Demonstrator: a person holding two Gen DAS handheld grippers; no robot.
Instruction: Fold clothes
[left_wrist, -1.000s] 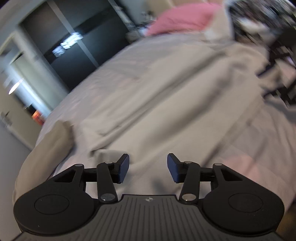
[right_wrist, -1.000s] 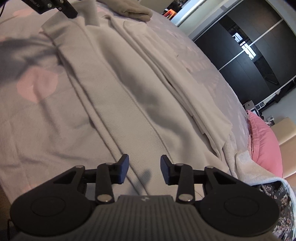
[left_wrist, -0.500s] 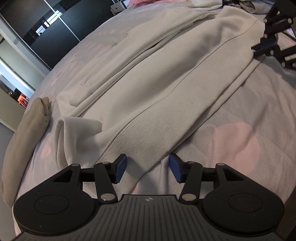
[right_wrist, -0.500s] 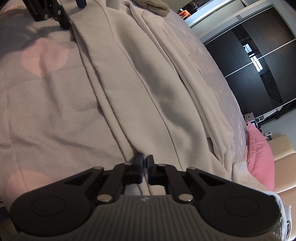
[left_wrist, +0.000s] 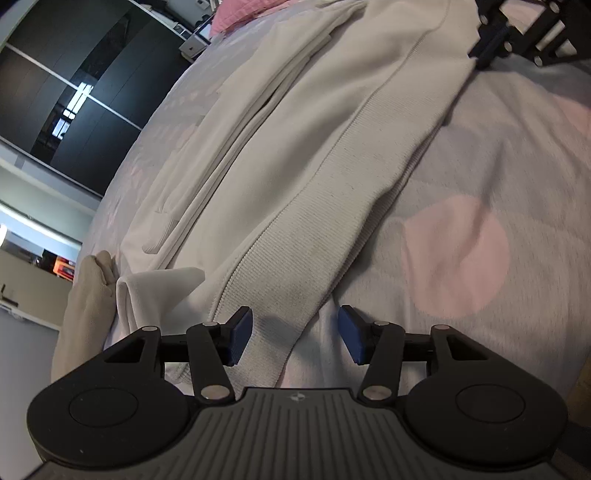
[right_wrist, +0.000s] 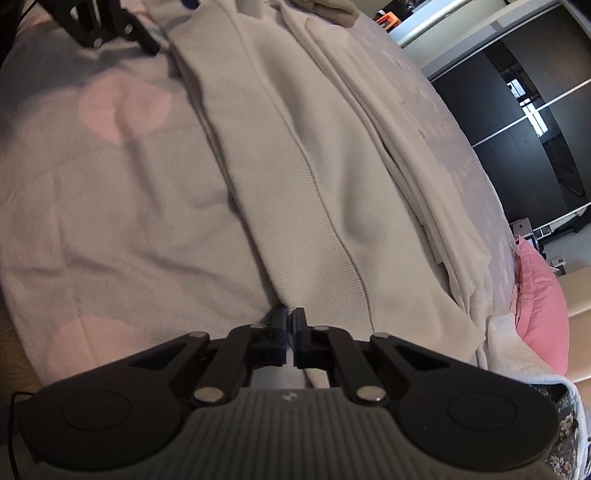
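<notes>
While the white sweatshirt (left_wrist: 314, 155) lies stretched long across the bed (left_wrist: 480, 155), both wrist views cover only part of it. Its far end runs off the top edge of the left wrist view, so collar or sleeves can't be made out there.

Left hand-held gripper (left_wrist: 295, 334): jaws spread, blue pads apart. The corner of the ribbed hem (left_wrist: 306, 258) sits between them, and no pad visibly presses on it. The hem's tip drops behind the gripper body, hidden.

Right hand-held gripper (right_wrist: 290, 332): jaws pressed together on the edge of the ribbed hem (right_wrist: 295, 221) at the opposite end. The fabric pinched is mostly covered by the fingers; how much is caught, can't tell. In the left wrist view this gripper (left_wrist: 491, 48) shows only partly, cut by the top right corner.

Beige folded garment (left_wrist: 86, 295) lies beside the sweatshirt at the bed's edge, half cropped. Pink pillow (right_wrist: 543, 306) sits at the right rim, warped by the fisheye. Dark wardrobe doors (left_wrist: 74, 85) stand behind the bed, with only a glare patch readable on them. Right wrist view is slightly blurred.
</notes>
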